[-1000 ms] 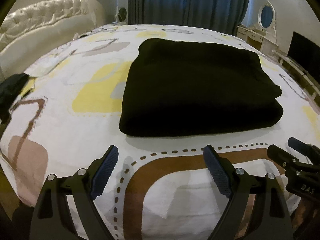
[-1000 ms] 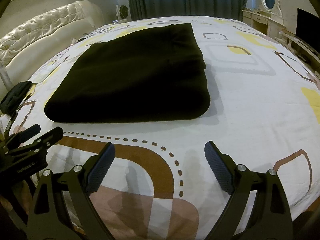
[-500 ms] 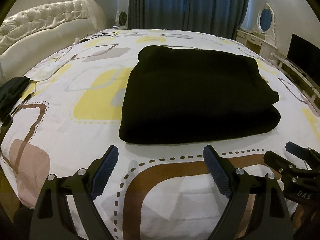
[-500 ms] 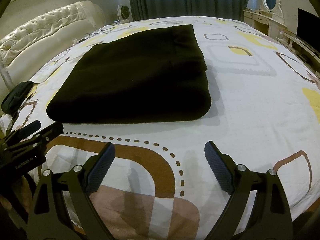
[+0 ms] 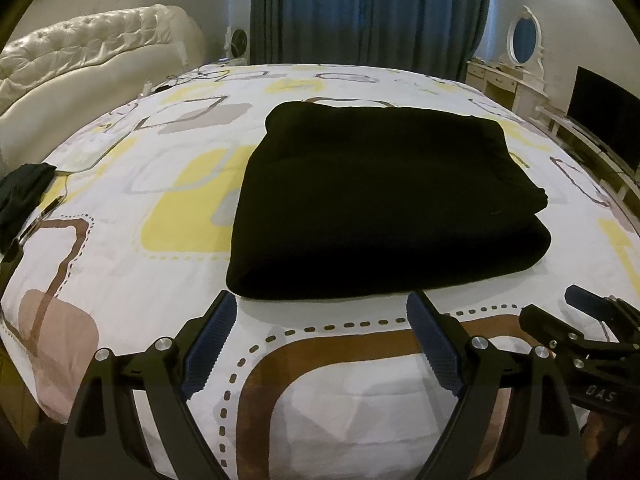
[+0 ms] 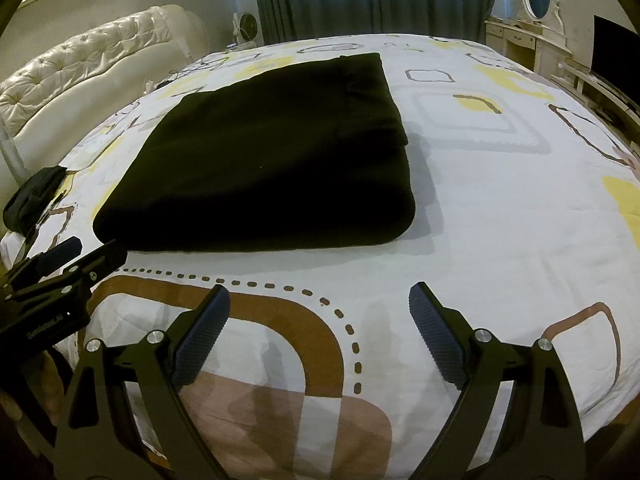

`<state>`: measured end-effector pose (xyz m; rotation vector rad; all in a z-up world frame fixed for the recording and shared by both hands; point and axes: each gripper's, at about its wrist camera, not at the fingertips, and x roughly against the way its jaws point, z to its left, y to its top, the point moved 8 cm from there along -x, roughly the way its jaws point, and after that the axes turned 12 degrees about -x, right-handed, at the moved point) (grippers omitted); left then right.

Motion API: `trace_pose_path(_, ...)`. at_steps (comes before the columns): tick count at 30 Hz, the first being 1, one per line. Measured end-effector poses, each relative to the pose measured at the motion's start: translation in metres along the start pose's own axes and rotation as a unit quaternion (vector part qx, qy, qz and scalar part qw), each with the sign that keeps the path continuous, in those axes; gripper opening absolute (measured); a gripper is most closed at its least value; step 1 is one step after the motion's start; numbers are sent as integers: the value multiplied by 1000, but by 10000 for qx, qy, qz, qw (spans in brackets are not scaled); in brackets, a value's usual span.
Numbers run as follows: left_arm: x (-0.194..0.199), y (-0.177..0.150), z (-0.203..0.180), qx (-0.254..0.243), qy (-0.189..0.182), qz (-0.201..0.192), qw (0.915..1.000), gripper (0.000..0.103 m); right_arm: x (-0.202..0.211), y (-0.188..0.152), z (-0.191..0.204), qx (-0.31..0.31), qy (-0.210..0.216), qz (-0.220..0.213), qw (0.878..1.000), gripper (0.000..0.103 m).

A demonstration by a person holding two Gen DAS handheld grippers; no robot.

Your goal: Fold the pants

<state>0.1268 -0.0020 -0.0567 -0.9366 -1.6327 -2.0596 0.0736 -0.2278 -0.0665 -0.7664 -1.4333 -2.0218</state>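
Observation:
The black pants [image 5: 384, 200] lie folded into a thick rectangle on the patterned bed cover [image 5: 120, 264]; the right wrist view has the pants [image 6: 272, 164] left of centre. My left gripper [image 5: 322, 344] hovers open just short of their near folded edge, holding nothing. My right gripper [image 6: 318, 338] is open too, over bare cover to the right of the pants' near corner. Each gripper shows in the other's view: the right gripper [image 5: 576, 320] at the far right, the left gripper [image 6: 76, 260] at the far left.
A small dark cloth [image 5: 22, 196] lies at the bed's left edge by the white tufted headboard [image 5: 80, 52]. Blue curtains [image 5: 368, 12] hang behind. A white dresser with oval mirror [image 5: 520, 60] and a dark screen [image 5: 604, 120] stand to the right.
Both grippers have tilted up slightly and drawn back a little, so the pants sit lower in view. The pants have not moved. Both grippers stay open.

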Motion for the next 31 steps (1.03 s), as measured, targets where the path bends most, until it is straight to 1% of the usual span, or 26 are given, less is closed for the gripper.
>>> trace_pose_path(4,1,0,-1,16,-38,3,10000,86,0,0,0,-1,0,-2,10000,91)
trace_pose_path(9,3,2,1,55,24,-26,10000,86,1,1,0,6,7,17,10000,91)
trace_pose_path(11,4,2,4,158,137,-4,9998,90,1,0,0,3,7,16,10000,91)
trace_pose_path(14,6,0,10,286,413,-4,9987,91,1,0,-1,-2,10,26,10000,91)
trace_pose_path(15,8,1,11,316,421,-55,9986,91,0,0,-1,-2,10,28,10000,91)
trace_pose_path(17,8,2,8,287,236,-96,9993,91,0,-1,-1,-6,13,33,10000,91)
trace_pose_path(19,9,5,0,53,4,-150,9999,91,-1,-1,-1,1,19,44,10000,91)
trace_pose_path(20,11,6,-3,-47,-44,-193,9998,91,-1,-1,-1,6,23,44,10000,91)
trace_pose_path(22,14,9,-7,-179,-40,-299,9994,91,0,-2,-1,8,17,32,10000,91)
trace_pose_path(24,18,12,-7,-124,-15,-402,9991,91,0,-2,-2,5,31,30,10000,91)
trace_pose_path(25,19,13,-6,-39,13,-413,9991,91,1,-1,-3,-8,34,15,10000,91)
trace_pose_path(27,19,14,-6,35,-68,-380,9992,91,3,0,-4,-34,46,-2,10000,91)
trace_pose_path(29,18,13,-5,47,-109,-342,9993,91,5,2,-7,-77,46,-27,10000,91)
trace_pose_path(31,18,13,-4,36,-69,-349,9994,91,8,5,-12,-127,41,-60,9999,91)
